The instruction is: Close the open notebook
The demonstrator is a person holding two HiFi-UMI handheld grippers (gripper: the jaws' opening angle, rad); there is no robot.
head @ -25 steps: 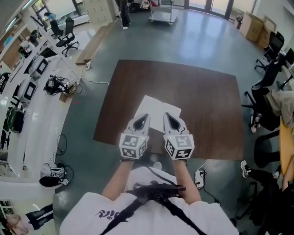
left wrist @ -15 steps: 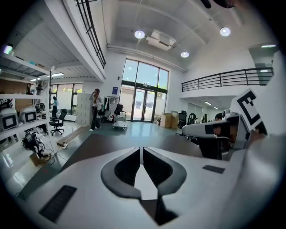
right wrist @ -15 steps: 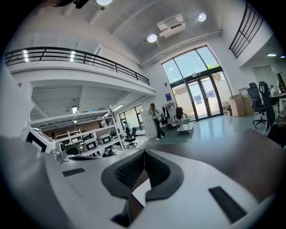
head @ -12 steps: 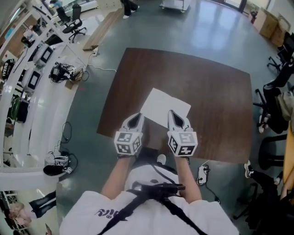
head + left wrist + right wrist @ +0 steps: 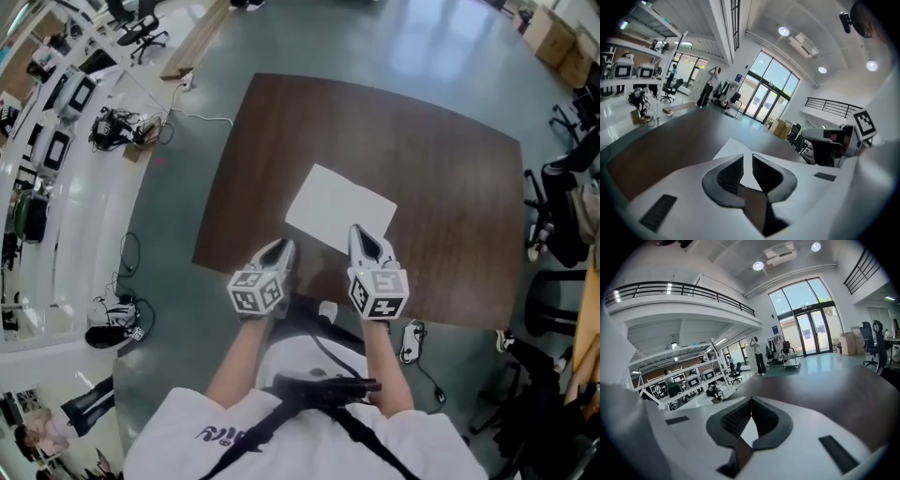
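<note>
Both tools are low over the near edge of the counter (image 5: 441,187), and the open notebook (image 5: 339,208) lies flat just ahead of them, a white sheet skewed on the dark wood. Its long axis runs from far-left to near-right. The right tool (image 5: 364,234) is clenched and empty, its tip right at the notebook's near edge, so it looks the closer one. The left tool (image 5: 279,249), also clenched on nothing, sits just off the near-left corner, over bare wood.
</note>
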